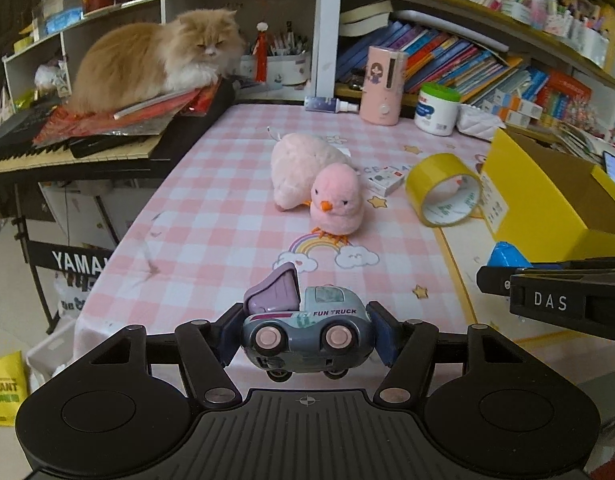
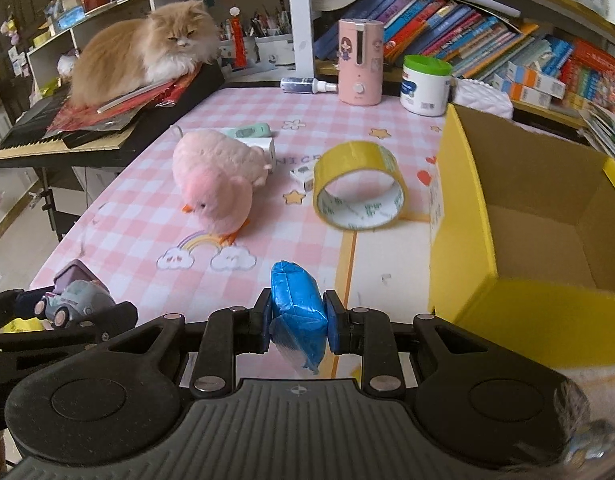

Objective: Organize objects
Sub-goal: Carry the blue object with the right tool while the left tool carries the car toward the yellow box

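My left gripper is shut on a small grey-blue toy truck with a raised purple tipper, held above the near end of the pink checked table. The right gripper is shut on a blue wrapped packet, lifted off the table. An open yellow cardboard box stands just right of the packet. A pink plush chick and a roll of yellow tape lie in the table's middle. The truck in the left gripper shows at the left of the right wrist view.
An orange cat rests on papers atop a keyboard at the table's left. At the back stand a pink cylinder device, a white jar with a green lid and a small bottle. Book shelves line the rear.
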A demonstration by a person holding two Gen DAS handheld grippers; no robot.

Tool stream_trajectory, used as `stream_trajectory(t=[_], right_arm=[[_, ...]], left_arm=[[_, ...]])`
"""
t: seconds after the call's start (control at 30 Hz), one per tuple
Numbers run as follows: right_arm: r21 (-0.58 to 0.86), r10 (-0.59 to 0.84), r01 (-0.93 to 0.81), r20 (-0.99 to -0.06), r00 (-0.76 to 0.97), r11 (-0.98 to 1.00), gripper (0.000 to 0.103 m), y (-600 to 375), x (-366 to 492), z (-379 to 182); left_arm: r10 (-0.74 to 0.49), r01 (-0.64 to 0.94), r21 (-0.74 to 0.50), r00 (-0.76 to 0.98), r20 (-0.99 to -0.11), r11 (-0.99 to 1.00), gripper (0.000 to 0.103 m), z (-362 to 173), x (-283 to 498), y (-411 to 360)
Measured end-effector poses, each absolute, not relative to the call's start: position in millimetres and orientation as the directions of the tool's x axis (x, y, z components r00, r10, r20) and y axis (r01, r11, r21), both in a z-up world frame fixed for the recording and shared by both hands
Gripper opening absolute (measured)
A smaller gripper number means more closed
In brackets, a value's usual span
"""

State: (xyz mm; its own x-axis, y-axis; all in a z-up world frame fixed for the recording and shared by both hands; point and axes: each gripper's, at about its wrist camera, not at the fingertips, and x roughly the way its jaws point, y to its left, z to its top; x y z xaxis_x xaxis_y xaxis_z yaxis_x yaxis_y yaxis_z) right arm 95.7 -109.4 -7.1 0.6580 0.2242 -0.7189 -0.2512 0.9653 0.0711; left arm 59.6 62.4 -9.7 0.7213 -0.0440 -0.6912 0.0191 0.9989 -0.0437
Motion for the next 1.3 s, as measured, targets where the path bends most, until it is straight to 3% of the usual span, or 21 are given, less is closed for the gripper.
stream_trajectory(t=[0.6,1.3], right_arm=[[0.095,0.131,-0.09,-0.736,0.664,0.991,0.024,-140,8,-14],[0.092,-0.06,0.195,-0.752,0.657,0.976,0.024,-211,-56,-16]], left_arm=[[-0.174,0.196,-0.046,0.711,-0.681,0.979,0.064,-8,-1,36],[-0.379,0.463,-0.057,0.642,-0.666,0.885,0.064,-5,-14,-32]])
